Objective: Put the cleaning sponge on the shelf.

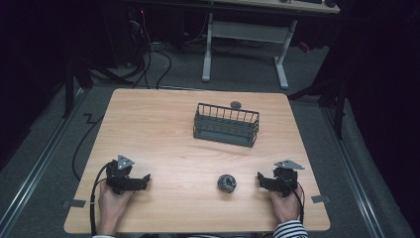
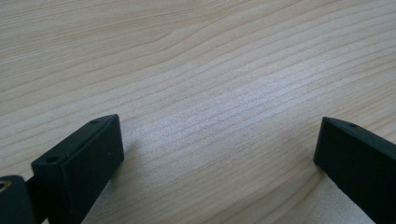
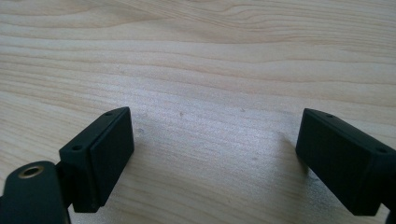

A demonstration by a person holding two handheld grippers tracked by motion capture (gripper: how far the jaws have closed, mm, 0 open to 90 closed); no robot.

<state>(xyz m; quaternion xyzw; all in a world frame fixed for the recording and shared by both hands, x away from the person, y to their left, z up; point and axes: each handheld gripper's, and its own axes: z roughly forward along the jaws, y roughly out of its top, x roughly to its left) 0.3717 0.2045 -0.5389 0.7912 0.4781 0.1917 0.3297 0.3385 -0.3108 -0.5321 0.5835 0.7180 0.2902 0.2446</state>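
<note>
A: What is seen at the left of the light wooden table (image 1: 158, 129) from the high view?

B: The left gripper (image 1: 145, 179), a black two-jaw tool with a grey three-cornered plate on top, is held low at the near left corner by the left hand (image 1: 113, 203). A black cable is trailed from it over the near edge.

A: Are its jaws parted?

B: That is hard to judge from above. In the left gripper view the left gripper (image 2: 219, 144) is shown with its two black jaws spread wide, with bare wood grain between them and nothing held.

A: And toward the middle?

B: A small dark round ball-like object (image 1: 226, 183) is seen lying on the table near the front edge, just beside the right gripper's side and well apart from the left one. Farther back, a dark grey wire basket (image 1: 226, 125) is set upright, and a small dark round disc (image 1: 236, 104) lies just behind it. None of these is caught by the gripper cameras.

A: And the right?

B: The right gripper (image 1: 259, 178) is held by the right hand (image 1: 285, 203), a striped sleeve (image 1: 289, 230) being visible at the wrist. In the right gripper view the right gripper (image 3: 215, 140) is likewise shown wide apart over bare wood, empty.
</note>
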